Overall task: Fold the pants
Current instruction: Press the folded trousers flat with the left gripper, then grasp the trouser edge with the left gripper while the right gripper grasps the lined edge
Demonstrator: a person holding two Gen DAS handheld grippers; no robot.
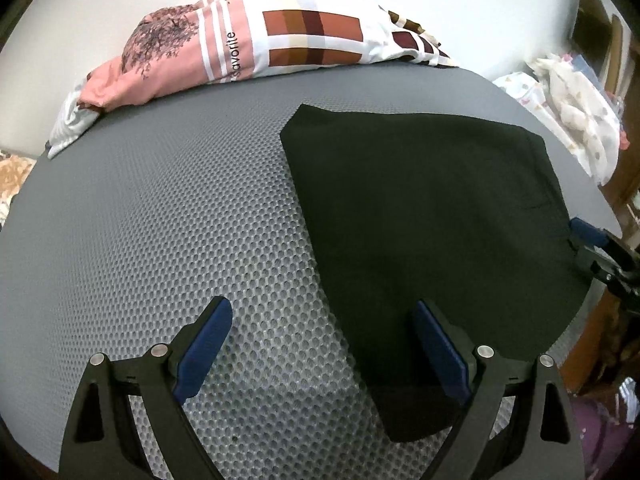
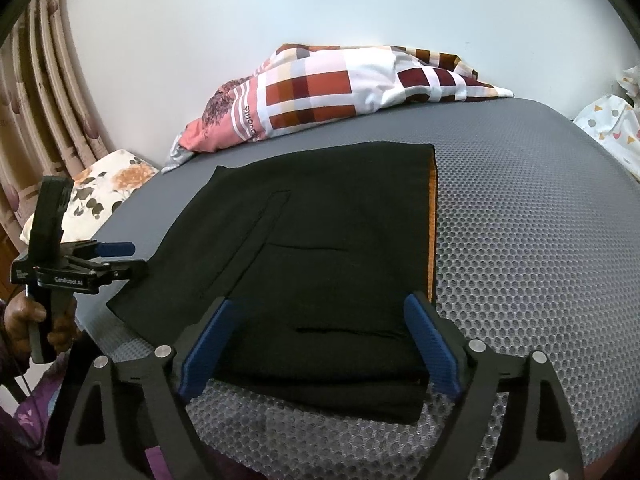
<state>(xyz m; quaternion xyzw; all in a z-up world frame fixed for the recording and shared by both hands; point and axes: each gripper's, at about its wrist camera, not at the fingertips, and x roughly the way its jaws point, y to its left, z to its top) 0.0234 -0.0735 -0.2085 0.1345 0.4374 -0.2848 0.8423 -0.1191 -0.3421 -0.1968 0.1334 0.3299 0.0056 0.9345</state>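
Black pants [image 2: 320, 220] lie folded flat on the grey honeycomb mat [image 2: 520, 260], stacked in layers at the near end, with an orange strip along their right edge. My right gripper [image 2: 320, 302] stands open just over that near end, its blue pads [image 2: 432, 344] on either side of the cloth and not pressing it. In the left wrist view the pants [image 1: 420, 200] fill the right half. My left gripper [image 1: 320, 308] is open over their left edge, with one finger above the mat and the other above the cloth. Each gripper shows in the other's view: left gripper [image 2: 134, 258], right gripper [image 1: 582, 246].
A plaid and pink quilt [image 1: 260, 40] is bunched at the mat's far edge against the white wall. A floral pillow [image 2: 100, 188] and curtains [image 2: 48, 100] stand at the left. White printed cloth [image 1: 568, 112] lies past the right edge. A hand [image 2: 28, 316] grips the left gripper's handle.
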